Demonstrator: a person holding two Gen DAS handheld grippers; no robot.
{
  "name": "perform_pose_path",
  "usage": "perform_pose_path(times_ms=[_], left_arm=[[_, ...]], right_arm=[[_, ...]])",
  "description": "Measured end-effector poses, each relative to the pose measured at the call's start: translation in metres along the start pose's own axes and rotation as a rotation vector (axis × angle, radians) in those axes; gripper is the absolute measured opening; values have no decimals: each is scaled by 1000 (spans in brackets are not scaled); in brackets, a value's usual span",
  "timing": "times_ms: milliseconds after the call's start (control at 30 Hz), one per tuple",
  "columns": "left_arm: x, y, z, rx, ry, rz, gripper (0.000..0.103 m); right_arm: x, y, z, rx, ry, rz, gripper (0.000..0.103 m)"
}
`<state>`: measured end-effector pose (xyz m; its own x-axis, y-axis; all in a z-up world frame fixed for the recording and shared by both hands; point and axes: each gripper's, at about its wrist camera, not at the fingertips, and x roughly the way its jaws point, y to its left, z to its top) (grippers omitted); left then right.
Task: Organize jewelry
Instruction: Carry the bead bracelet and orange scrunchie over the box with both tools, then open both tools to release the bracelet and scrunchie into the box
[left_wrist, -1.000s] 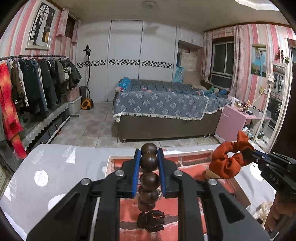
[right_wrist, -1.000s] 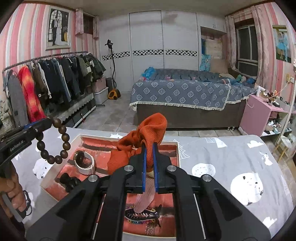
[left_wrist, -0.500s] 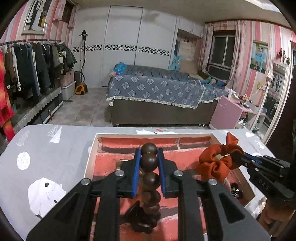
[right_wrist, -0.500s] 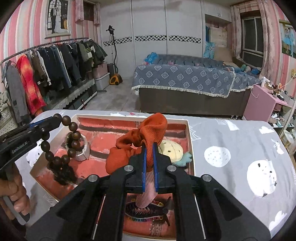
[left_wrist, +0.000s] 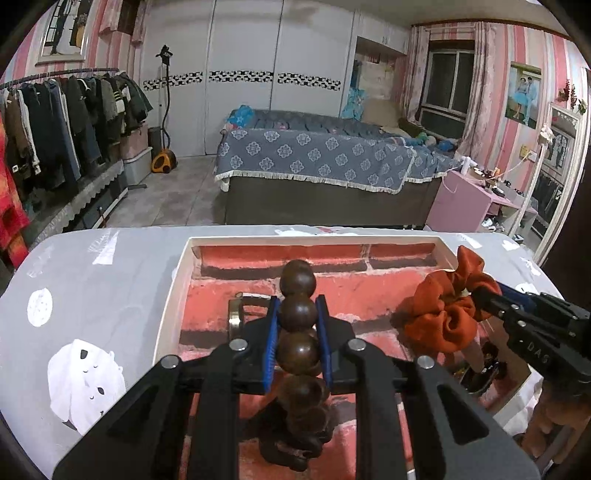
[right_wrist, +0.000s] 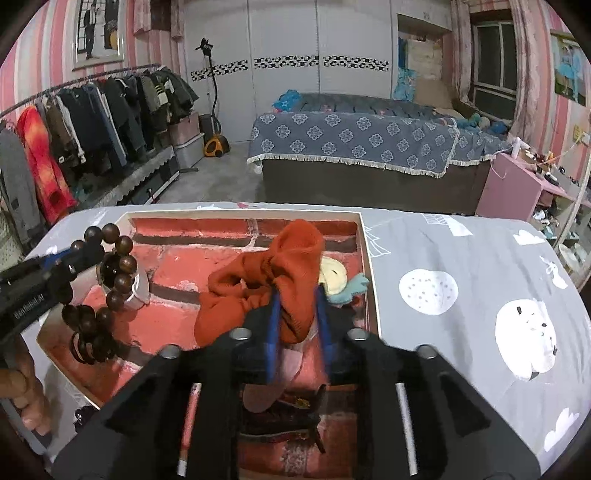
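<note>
A shallow white-rimmed tray (left_wrist: 173, 288) (right_wrist: 367, 280) with a red brick-pattern lining sits on the grey table. My left gripper (left_wrist: 297, 314) is shut on a dark wooden bead bracelet (left_wrist: 298, 347) (right_wrist: 114, 277) that hangs down into the tray's left part, its lower beads piling on the lining. My right gripper (right_wrist: 297, 306) is shut on an orange scrunchie (right_wrist: 269, 284) (left_wrist: 443, 314), held low over the tray's right side.
In the tray lie a metal bangle (left_wrist: 233, 314), a yellow and teal plush clip (right_wrist: 338, 280), a pink item and a dark hair clip (right_wrist: 295, 406). The grey tablecloth (right_wrist: 461, 295) with white animal prints spreads around. A bed and a clothes rack stand beyond.
Both grippers have moved down and forward over the tray. The bracelet's lower beads now rest in the tray, and the scrunchie hangs lower.
</note>
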<state>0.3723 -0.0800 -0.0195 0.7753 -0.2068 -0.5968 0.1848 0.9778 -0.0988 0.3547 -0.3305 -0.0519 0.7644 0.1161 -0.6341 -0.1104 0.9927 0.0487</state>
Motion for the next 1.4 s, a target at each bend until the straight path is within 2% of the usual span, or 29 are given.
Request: perform_pose_path(times_ms=[100, 133, 167, 233, 367, 600, 700, 833, 1267, 1400], left_arm=[[1, 1, 0, -3, 7, -4, 21], [2, 0, 0, -6, 13, -14, 32], [1, -2, 0, -9, 16, -25, 49], [-3, -7, 0, -10, 2, -53, 60], [-10, -23, 0, 48, -28, -59, 60], [-19, -28, 5, 47, -52, -84, 60], [-23, -30, 6, 42, -59, -119, 60], [-33, -39, 6, 67, -84, -133, 61], [-33, -36, 13, 58, -89, -91, 61], [-55, -35, 24, 62, -127, -62, 61]], right_arm=[[-2, -2, 0, -3, -7, -3, 27], [-2, -2, 0, -2, -9, -1, 30], [-3, -2, 0, -4, -13, -1, 33], [-5, -4, 1, -5, -20, 1, 38], [-10, -5, 4, -5, -40, 2, 41], [-20, -8, 6, 0, -64, -1, 41], [-21, -10, 7, 2, -67, -2, 41], [-23, -11, 8, 6, -70, -3, 41], [-28, -14, 15, 13, -70, 12, 41], [-41, -14, 24, 21, -92, 31, 42]])
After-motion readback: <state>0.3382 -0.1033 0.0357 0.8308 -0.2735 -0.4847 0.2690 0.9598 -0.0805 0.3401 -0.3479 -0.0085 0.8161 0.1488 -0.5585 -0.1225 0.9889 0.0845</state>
